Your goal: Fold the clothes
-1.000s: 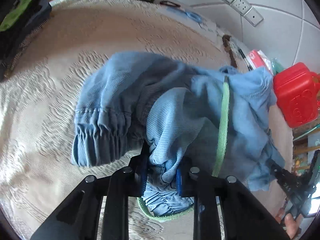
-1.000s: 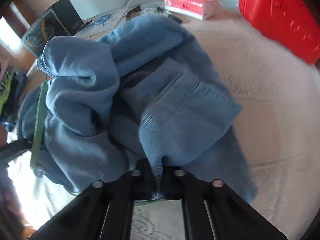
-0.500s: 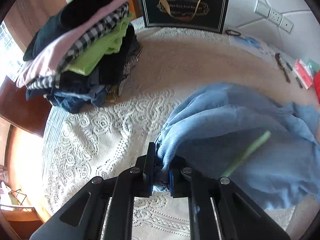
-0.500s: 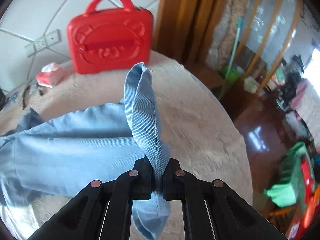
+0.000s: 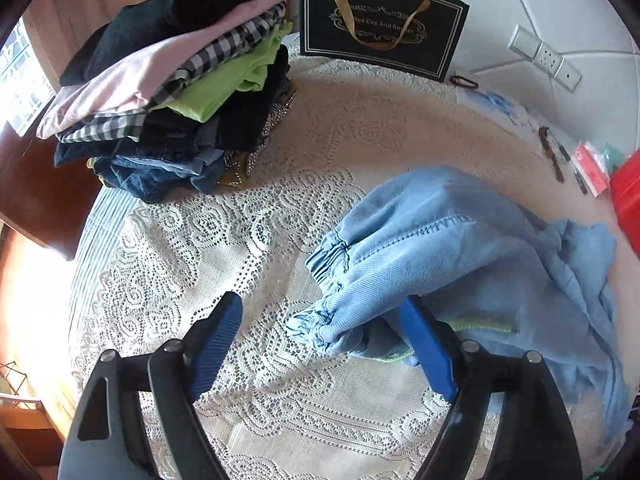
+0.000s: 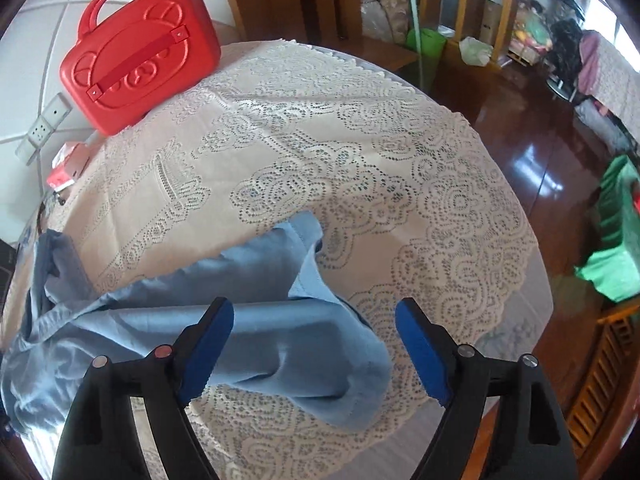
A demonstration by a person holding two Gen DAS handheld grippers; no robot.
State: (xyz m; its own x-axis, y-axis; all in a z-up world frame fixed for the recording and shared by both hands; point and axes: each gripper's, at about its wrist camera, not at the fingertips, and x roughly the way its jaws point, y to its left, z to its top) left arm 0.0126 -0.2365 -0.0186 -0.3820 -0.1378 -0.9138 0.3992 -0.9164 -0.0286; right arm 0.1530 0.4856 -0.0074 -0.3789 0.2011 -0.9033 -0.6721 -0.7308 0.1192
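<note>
Light blue trousers [image 5: 460, 240] with gathered cuffs and a green drawstring lie stretched across the lace tablecloth [image 5: 240, 248]. In the left wrist view, my left gripper [image 5: 320, 320] hovers over one gathered end with its jaws opening; the bunched cloth lies between the blue pads, which do not press on it. The right wrist view shows the other end of the trousers [image 6: 280, 320] dropped on the cloth under my right gripper [image 6: 314, 320], whose jaws are also opening and clear of the fabric.
A stack of folded clothes [image 5: 172, 80] stands at the table's far left, a dark gift bag [image 5: 380, 24] behind it. A red case [image 6: 136, 52] and a tissue pack [image 6: 68, 164] sit by the wall. The table edge [image 6: 540, 280] drops to a wooden floor.
Both grippers pulled apart, drawing the bunched trousers out flat across the table, then let go; their jaws went from shut on the cloth to wide apart.
</note>
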